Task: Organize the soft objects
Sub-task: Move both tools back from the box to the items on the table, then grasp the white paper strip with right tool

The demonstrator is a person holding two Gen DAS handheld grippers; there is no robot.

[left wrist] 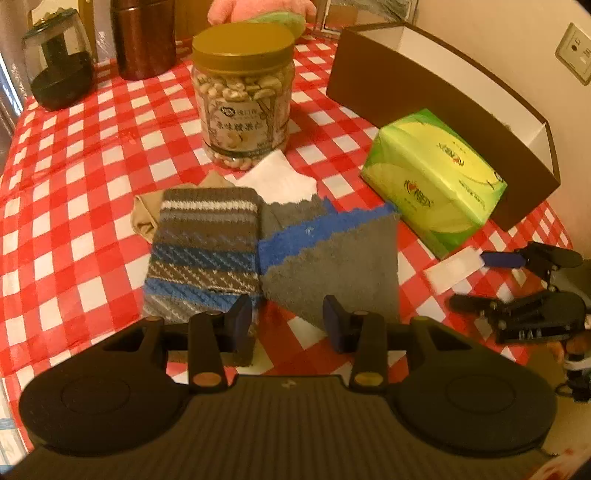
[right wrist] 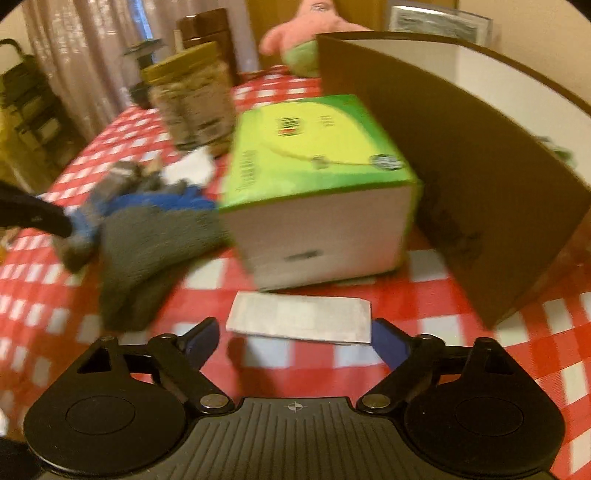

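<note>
A folded striped knit sock (left wrist: 203, 251) lies beside a grey sock with a blue band (left wrist: 332, 258) on the red check tablecloth (left wrist: 92, 184). A beige stocking (left wrist: 144, 218) and a white cloth (left wrist: 277, 181) peek out behind them. My left gripper (left wrist: 287, 321) hovers open at the socks' near edges, over the gap between the two, with only tablecloth between its pads. My right gripper (right wrist: 295, 339) stands wide open with a flat white slip (right wrist: 299, 317) lying between its fingertips, not pinched. Just beyond the slip sits a green tissue pack (right wrist: 314, 192), with the grey sock (right wrist: 155, 251) to its left.
A brown box with a white inside (left wrist: 443, 103) stands at the right behind the tissue pack (left wrist: 436, 177). A jar of nuts (left wrist: 243, 96), a dark canister (left wrist: 144, 37) and a glass jar (left wrist: 59, 59) stand at the back. A pink plush toy (left wrist: 258, 11) lies behind the nut jar.
</note>
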